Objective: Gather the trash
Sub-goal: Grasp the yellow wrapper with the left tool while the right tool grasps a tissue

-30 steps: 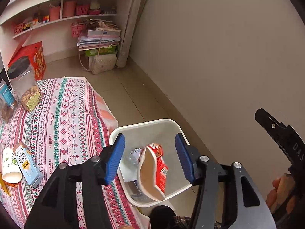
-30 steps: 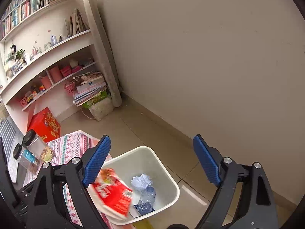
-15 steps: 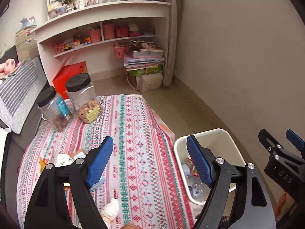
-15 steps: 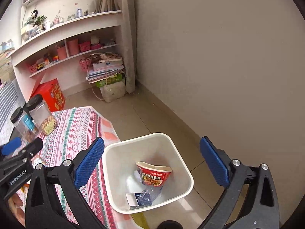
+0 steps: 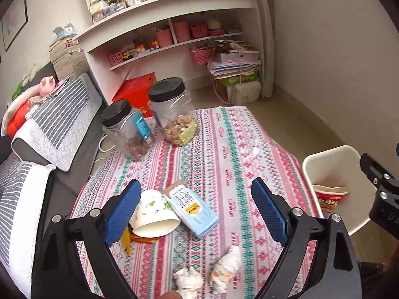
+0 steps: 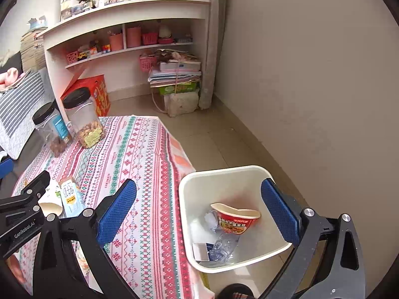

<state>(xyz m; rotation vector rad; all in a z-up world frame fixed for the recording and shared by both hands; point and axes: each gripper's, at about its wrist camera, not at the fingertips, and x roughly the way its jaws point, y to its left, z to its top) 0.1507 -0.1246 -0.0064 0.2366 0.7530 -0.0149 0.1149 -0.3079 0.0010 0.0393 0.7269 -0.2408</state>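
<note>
My left gripper point(image 5: 197, 211) is open and empty above the patterned tablecloth point(image 5: 224, 149). Under it lie a tipped white paper cup point(image 5: 152, 216), a light blue carton point(image 5: 192, 205), a banana peel point(image 5: 126, 240) and two crumpled wrappers point(image 5: 190, 280) point(image 5: 225, 270). My right gripper point(image 6: 199, 214) is open and empty above the white bin point(image 6: 249, 170). The bin holds a red noodle bowl point(image 6: 234, 220), a crushed plastic bottle point(image 6: 223, 246) and paper. The bin point(image 5: 329, 157) and the bowl point(image 5: 329, 198) also show in the left wrist view.
Two clear jars with black lids point(image 5: 172, 111) point(image 5: 123, 129) stand at the table's far side. A grey striped sofa point(image 5: 59, 124) is left of the table. White shelves point(image 5: 174, 20), a red box point(image 5: 136, 92) and a stack of papers point(image 5: 235, 67) stand by the far wall.
The noodle bowl left my left gripper and dropped into the bin. My left gripper swung left from the bin over the table's trash. My right gripper stayed over the bin.
</note>
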